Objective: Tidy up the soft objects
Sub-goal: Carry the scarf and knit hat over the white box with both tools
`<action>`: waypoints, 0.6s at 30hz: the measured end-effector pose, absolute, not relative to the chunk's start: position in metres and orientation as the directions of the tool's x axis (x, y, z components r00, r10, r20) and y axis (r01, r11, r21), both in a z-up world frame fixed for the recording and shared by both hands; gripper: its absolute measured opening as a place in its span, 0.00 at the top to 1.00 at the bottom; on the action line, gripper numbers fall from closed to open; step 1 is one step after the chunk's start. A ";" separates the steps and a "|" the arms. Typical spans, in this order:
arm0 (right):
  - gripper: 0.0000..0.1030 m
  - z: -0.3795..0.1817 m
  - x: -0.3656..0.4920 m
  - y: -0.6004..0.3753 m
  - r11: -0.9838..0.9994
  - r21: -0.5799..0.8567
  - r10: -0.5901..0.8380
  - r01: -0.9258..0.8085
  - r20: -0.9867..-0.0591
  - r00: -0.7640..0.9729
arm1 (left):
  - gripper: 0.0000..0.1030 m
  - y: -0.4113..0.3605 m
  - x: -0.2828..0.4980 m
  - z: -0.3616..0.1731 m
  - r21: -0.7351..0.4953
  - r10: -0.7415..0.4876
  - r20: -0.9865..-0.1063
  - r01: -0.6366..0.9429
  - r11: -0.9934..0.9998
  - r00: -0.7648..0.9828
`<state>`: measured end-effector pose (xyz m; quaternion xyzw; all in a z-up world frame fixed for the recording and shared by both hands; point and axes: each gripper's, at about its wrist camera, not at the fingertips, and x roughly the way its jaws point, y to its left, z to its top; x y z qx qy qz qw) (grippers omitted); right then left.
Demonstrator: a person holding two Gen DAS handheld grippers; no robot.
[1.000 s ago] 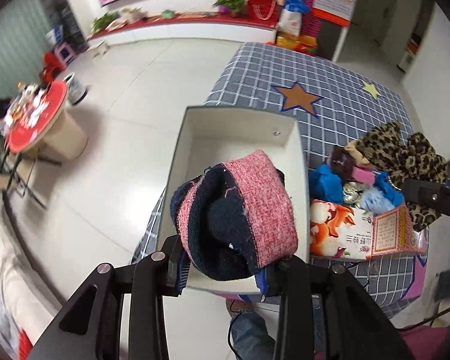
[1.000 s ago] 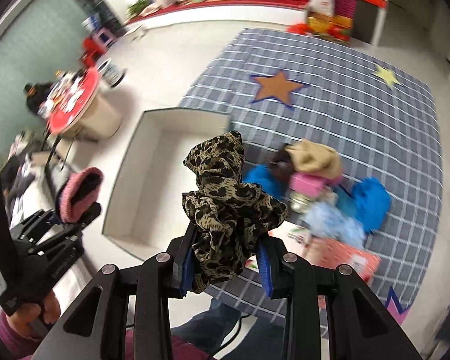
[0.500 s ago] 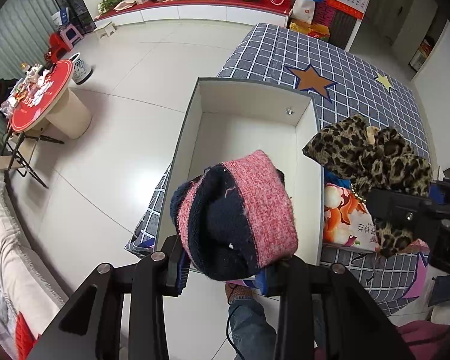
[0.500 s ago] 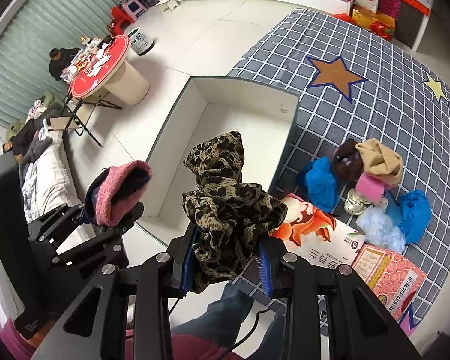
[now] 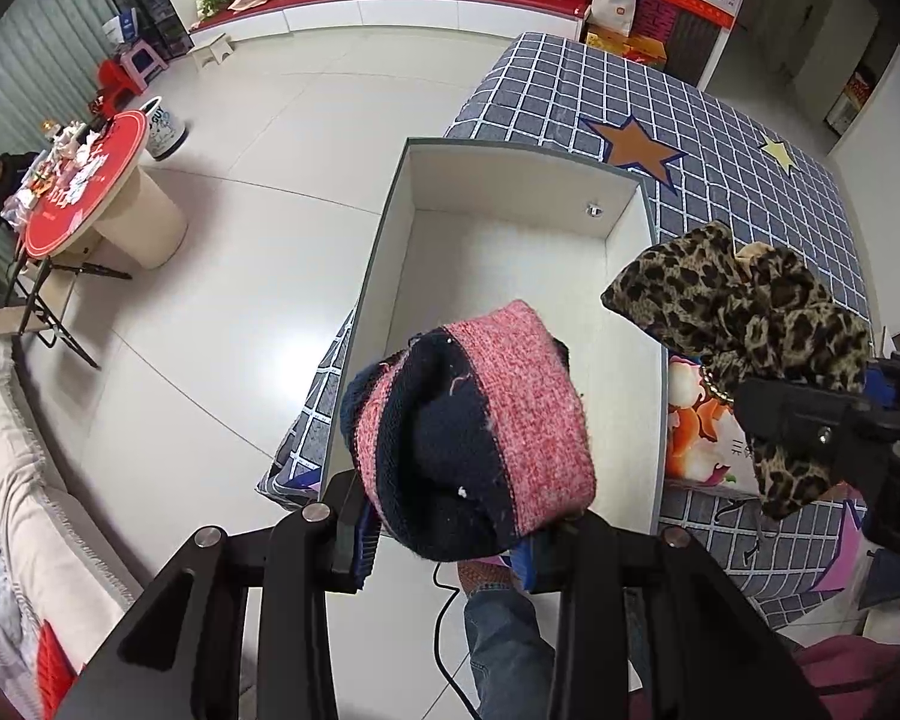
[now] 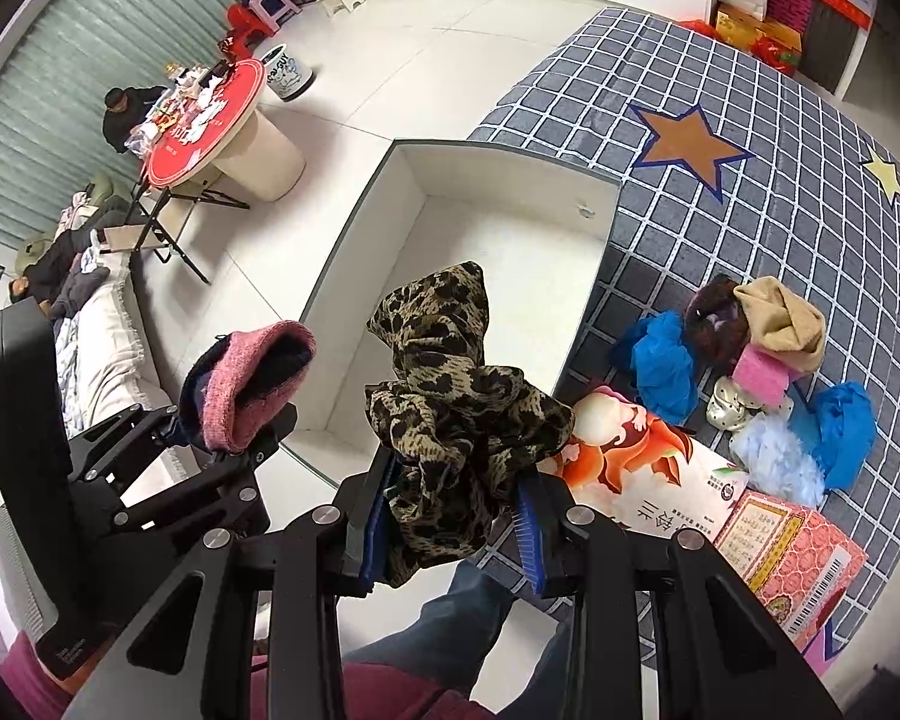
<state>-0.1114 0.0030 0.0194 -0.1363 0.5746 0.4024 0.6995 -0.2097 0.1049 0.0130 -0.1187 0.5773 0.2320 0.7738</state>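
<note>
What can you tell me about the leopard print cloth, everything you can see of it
The leopard print cloth is soft tan fabric with dark spots, bunched and crumpled. The right hand-held gripper is shut on its lower part; its upper end stands up in a peak. It hangs in the air over the near end of the white drawer, touching nothing else.

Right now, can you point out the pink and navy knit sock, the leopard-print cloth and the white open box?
pink and navy knit sock (image 5: 486, 420), left wrist view, on its pink ribbed band.
leopard-print cloth (image 6: 450, 396), right wrist view, on its bunched middle.
white open box (image 6: 498, 276), right wrist view, on its bare floor.
</note>
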 end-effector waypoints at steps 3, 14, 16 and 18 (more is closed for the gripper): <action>0.65 0.019 -0.111 0.006 0.639 0.273 0.403 -0.719 -0.915 0.011 | 0.63 0.107 -0.210 0.011 0.085 0.220 -0.950 -0.495 0.865 0.221; 0.65 0.015 -0.111 0.018 0.626 0.273 0.392 -0.730 -0.920 -0.008 | 0.63 0.117 -0.212 0.007 0.087 0.213 -0.957 -0.510 0.856 0.195; 0.65 0.015 -0.111 0.020 0.624 0.272 0.389 -0.733 -0.921 -0.010 | 0.63 0.118 -0.212 0.006 0.084 0.210 -0.959 -0.513 0.854 0.193; 0.65 0.014 -0.111 0.023 0.621 0.269 0.386 -0.736 -0.923 -0.012 | 0.63 0.120 -0.212 0.005 0.081 0.206 -0.960 -0.513 0.854 0.191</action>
